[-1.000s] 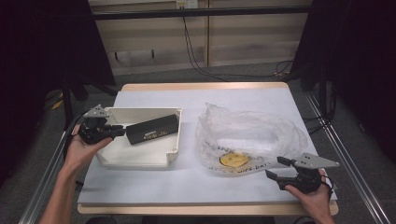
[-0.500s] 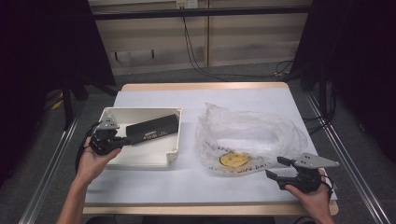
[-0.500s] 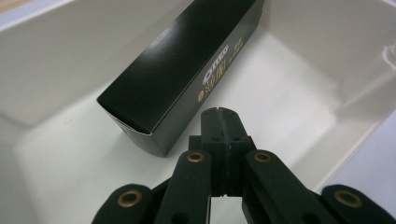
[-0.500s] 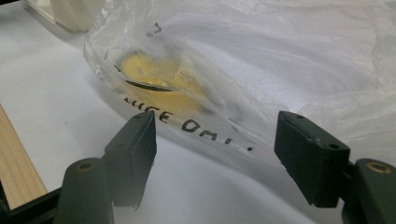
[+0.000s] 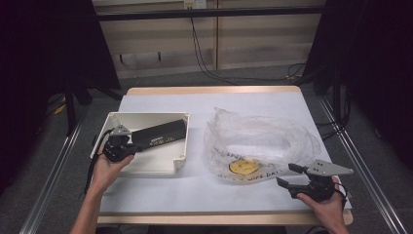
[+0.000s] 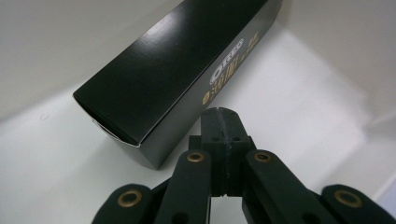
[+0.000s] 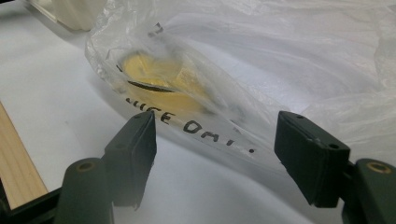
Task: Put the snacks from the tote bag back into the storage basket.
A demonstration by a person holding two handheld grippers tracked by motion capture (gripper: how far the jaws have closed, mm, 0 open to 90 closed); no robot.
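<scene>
The surface (image 5: 160, 195), covered in white with a wooden edge showing at its near side, is seen from above. On its right half a large crumpled clear plastic bag (image 5: 263, 144) is spread, with a yellow round mark (image 5: 243, 167) and black handwritten letters seen through its near part. On the left half an open white tray (image 5: 178, 163) is set, and a long black box (image 5: 158, 134) is laid in it, one end toward the tray's far right corner; silver and gold print is seen on the box's side in the left gripper view (image 6: 187, 70).

The left tongs (image 5: 139, 145) are held inside the tray at its left end, just beside the near end of the box, and they are clenched together with nothing between them (image 6: 219, 135); whether they touch the box cannot be told. The right tongs (image 5: 287, 175) are held near the surface's near right corner, released and spread wide, with the bag's lettered edge lying just ahead of them (image 7: 210, 149); nothing is gripped.

Compared with a second ago, the left hand (image 5: 109, 163) has been drawn toward the near edge and the box has been turned slightly, while the right hand (image 5: 324, 204) has been kept where it was.
</scene>
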